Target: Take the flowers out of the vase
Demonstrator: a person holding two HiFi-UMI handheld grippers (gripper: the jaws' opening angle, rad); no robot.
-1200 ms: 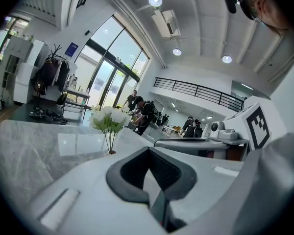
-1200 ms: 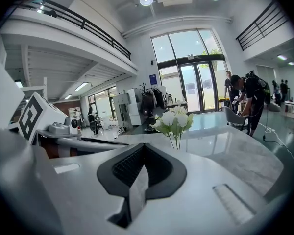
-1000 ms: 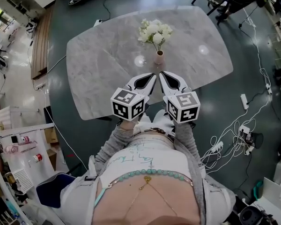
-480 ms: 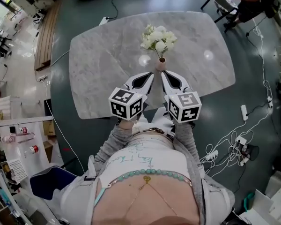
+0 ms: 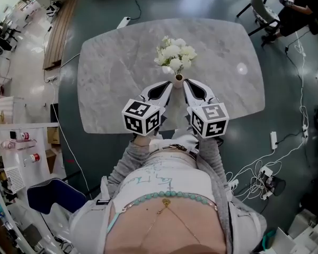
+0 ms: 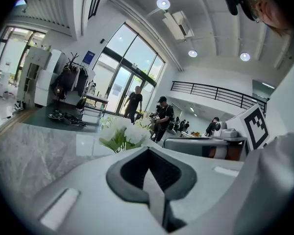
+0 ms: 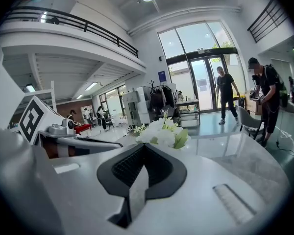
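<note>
A bunch of white flowers (image 5: pixel 175 56) with green leaves stands in a small pink vase (image 5: pixel 178 78) near the middle of the grey marble table (image 5: pixel 111 73). My left gripper (image 5: pixel 168 87) and right gripper (image 5: pixel 187 84) are side by side over the table's near part, tips just short of the vase, one on each side. Both are shut and hold nothing. In the left gripper view the flowers (image 6: pixel 121 135) show just beyond the shut left gripper (image 6: pixel 148 151). In the right gripper view the flowers (image 7: pixel 162 131) rise right past the shut right gripper (image 7: pixel 144 147).
A chair (image 5: pixel 264 9) and a seated person (image 5: pixel 303 4) are beyond the table's far right corner. Cables and power strips (image 5: pixel 257 168) lie on the floor at right. Shelving (image 5: pixel 18 152) stands at left. People (image 7: pixel 227 96) stand by the glass doors.
Both grippers have moved forward over the table together. The vase and flowers are now much closer to their tips. Both stayed shut.
</note>
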